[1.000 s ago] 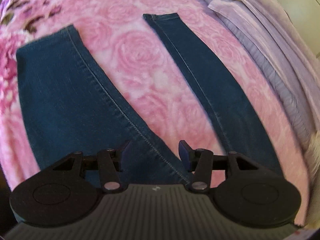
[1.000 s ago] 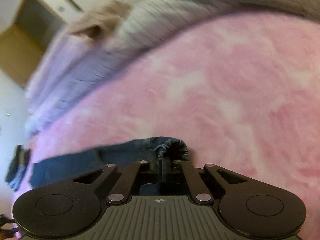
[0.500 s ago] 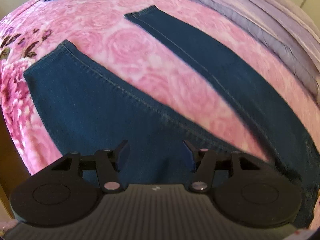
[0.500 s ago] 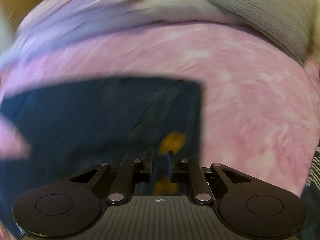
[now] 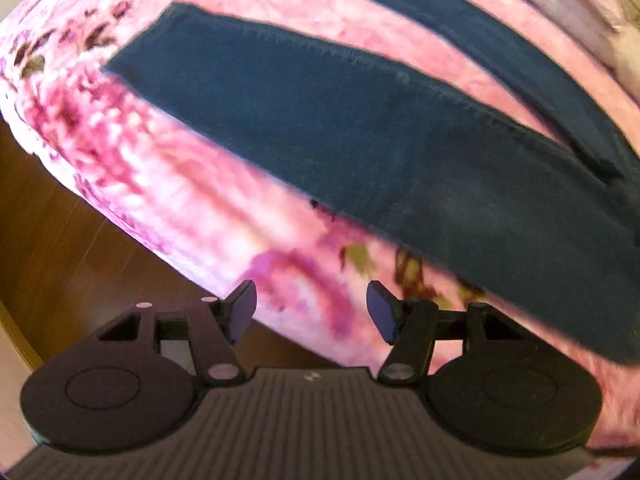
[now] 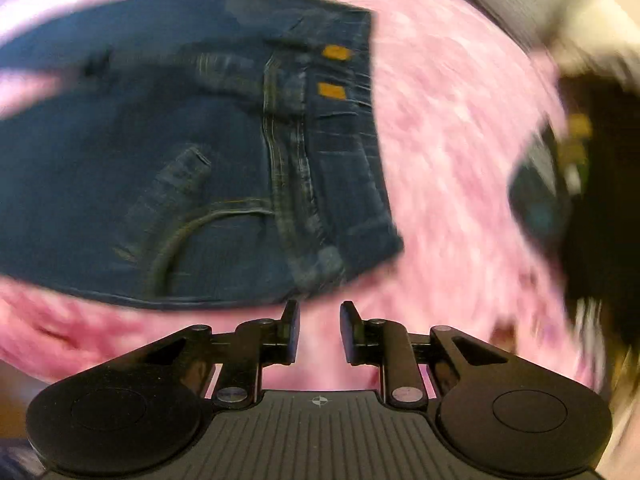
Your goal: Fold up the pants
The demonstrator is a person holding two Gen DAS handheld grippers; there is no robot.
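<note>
Dark blue denim pants [image 6: 192, 152] are seen spread flat on a pink rose-patterned blanket [image 6: 452, 128], waist end in the right wrist view and legs in the left wrist view. Nearest the right gripper [image 6: 319, 334], the lower waistband corner is found just beyond the fingertips, not between them; its jaws are opening with only blanket seen in the narrow gap. Beyond that corner, a curved front pocket seam, a belt loop and the fly stitching are made out, and two small orange patches [image 6: 334, 72] are seen near the waistband's far end; no writing can be read on them, as the view is blurred. At the right edge a dark, blurred object is seen, too smeared to identify.

Below the left gripper [image 5: 312, 314], whose jaws are opening wide with nothing held between them, the blanket's edge and a brown wooden floor [image 5: 60, 240] are shown. Farther on, one pant leg [image 5: 320, 120] is laid diagonally across the blanket, its hem toward the upper left. A strip of blanket is seen between it and the second leg [image 5: 460, 28] beyond. Lilac striped bedding [image 5: 568, 4] is seen at the far right
</note>
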